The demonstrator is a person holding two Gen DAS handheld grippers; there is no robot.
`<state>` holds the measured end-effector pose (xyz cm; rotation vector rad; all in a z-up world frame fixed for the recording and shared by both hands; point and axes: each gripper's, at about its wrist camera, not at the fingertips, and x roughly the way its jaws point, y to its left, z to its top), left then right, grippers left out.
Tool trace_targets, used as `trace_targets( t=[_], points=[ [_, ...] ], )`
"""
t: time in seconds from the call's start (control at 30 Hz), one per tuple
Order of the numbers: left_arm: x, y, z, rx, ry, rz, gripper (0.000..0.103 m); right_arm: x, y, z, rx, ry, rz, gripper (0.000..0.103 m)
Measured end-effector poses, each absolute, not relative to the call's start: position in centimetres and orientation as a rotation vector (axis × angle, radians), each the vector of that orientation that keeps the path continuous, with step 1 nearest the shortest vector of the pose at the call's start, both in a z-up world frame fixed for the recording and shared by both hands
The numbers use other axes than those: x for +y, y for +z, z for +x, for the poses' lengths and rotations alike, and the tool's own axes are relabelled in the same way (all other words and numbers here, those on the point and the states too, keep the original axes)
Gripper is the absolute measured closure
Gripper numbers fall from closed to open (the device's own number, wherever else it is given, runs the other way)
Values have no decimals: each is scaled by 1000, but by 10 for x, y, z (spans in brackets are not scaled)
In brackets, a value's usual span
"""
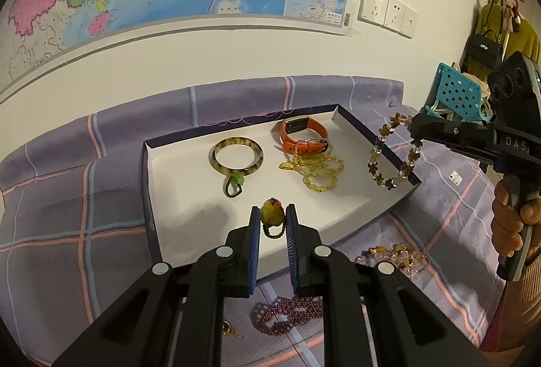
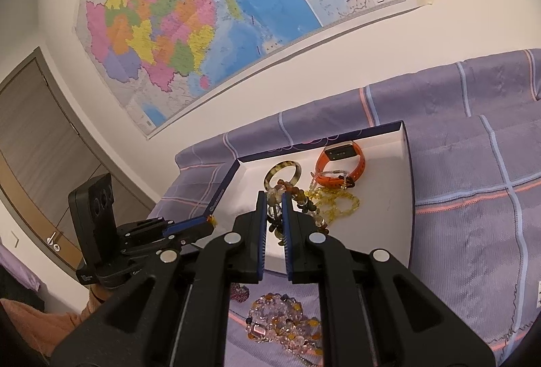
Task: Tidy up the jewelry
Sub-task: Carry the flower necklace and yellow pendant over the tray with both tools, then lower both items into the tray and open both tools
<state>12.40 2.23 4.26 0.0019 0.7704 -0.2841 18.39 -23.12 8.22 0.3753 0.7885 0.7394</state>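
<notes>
A shallow white box tray (image 1: 189, 198) with dark rim lies on a purple checked bedspread. In it lie a tortoiseshell bangle (image 1: 237, 154) with a green-bead cord, an orange watch (image 1: 302, 137) and a yellow bead chain (image 1: 321, 172). My left gripper (image 1: 272, 218) is shut on a yellow-orange bead pendant (image 1: 271, 213) just above the tray's front part. My right gripper (image 2: 273, 198) is shut on a brown and clear bead bracelet (image 1: 394, 152), which hangs over the tray's right rim; the bracelet also shows in the right wrist view (image 2: 301, 201).
On the bedspread in front of the tray lie a dark red bead bracelet (image 1: 287, 316), a pink and amber bead pile (image 2: 284, 323) and a small gold piece (image 1: 230, 329). A wall with a map rises behind the bed. A coat rack (image 1: 500, 25) stands at the right.
</notes>
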Motion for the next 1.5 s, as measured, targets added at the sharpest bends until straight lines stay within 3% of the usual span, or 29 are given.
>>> trace_targets(
  t=[1.5],
  points=[
    [13, -2, 198, 930, -208, 70, 90, -173, 41, 238, 912, 678, 193, 94]
  ],
)
